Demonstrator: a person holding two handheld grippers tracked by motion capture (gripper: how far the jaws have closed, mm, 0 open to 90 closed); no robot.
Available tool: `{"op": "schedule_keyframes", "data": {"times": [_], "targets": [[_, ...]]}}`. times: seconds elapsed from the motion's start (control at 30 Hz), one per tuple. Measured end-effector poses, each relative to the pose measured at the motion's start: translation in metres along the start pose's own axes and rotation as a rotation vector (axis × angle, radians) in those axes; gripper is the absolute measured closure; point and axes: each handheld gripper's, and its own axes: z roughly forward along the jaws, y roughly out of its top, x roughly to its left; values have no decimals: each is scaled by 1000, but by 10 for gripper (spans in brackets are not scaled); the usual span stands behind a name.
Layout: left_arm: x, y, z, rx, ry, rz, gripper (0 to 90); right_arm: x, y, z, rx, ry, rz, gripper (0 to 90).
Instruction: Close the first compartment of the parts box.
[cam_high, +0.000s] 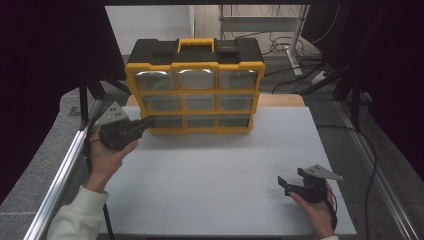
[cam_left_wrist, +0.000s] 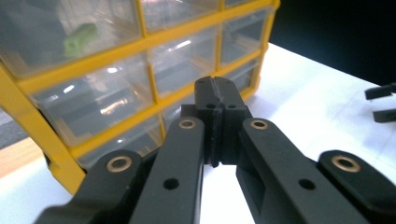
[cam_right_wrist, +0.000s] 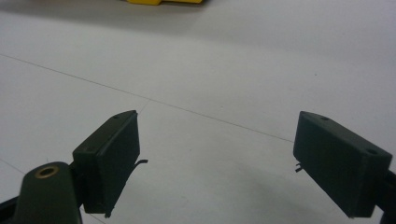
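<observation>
High view: yellow-and-black drawer organizer (cam_high: 195, 90) stands upright at 12 o'clock on the white surface (cam_high: 220, 175), its three-by-three grid of clear drawers facing the person and a yellow carry handle (cam_high: 196, 45) on top. Left gripper (cam_high: 148, 121) sits at 9 o'clock, held in the left hand (cam_high: 107, 155), tip aimed at the lower-left corner of the organizer, level with the bottom row of drawers; from here it looks just beside or touching the frame, cannot tell which. Left gripper view: jaws clenched flat against each other, nothing between them, tip (cam_left_wrist: 217, 93) pointing at the bottom-row drawers (cam_left_wrist: 116, 140) near the yellow frame; contact cannot be confirmed from this angle either. A green item (cam_left_wrist: 80, 37) shows through a clear drawer front at 10 o'clock of that view, blurred. Right gripper (cam_high: 287, 184) is at 4 o'clock of the high view, in the right hand (cam_high: 317, 210), low over bare surface, well apart from the organizer. Right gripper view: jaws released and spread wide (cam_right_wrist: 233, 158), only white surface between them, with the organizer's yellow edge (cam_right_wrist: 163, 1) far off at 12 o'clock.
</observation>
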Motion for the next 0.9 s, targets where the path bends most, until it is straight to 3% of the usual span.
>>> {"op": "schedule_keyframes", "data": {"times": [0.23, 0.33, 0.47, 0.57, 0.9], "targets": [[-16, -26, -3, 10, -26, 15, 858, 1, 0, -1, -1, 8, -7, 148], [-21, -39, -4, 10, -22, 12, 754, 1, 1, 0, -1, 9, -9, 148], [-26, -53, -4, 27, -3, 3, 469, 2, 1, -1, -3, 11, -14, 148], [-29, -62, -4, 39, 10, -3, 349, 2, 1, -1, -6, 14, -18, 147], [-36, -91, 1, 75, 9, 1, 216, 2, 1, 0, -7, 20, -22, 147]]}}
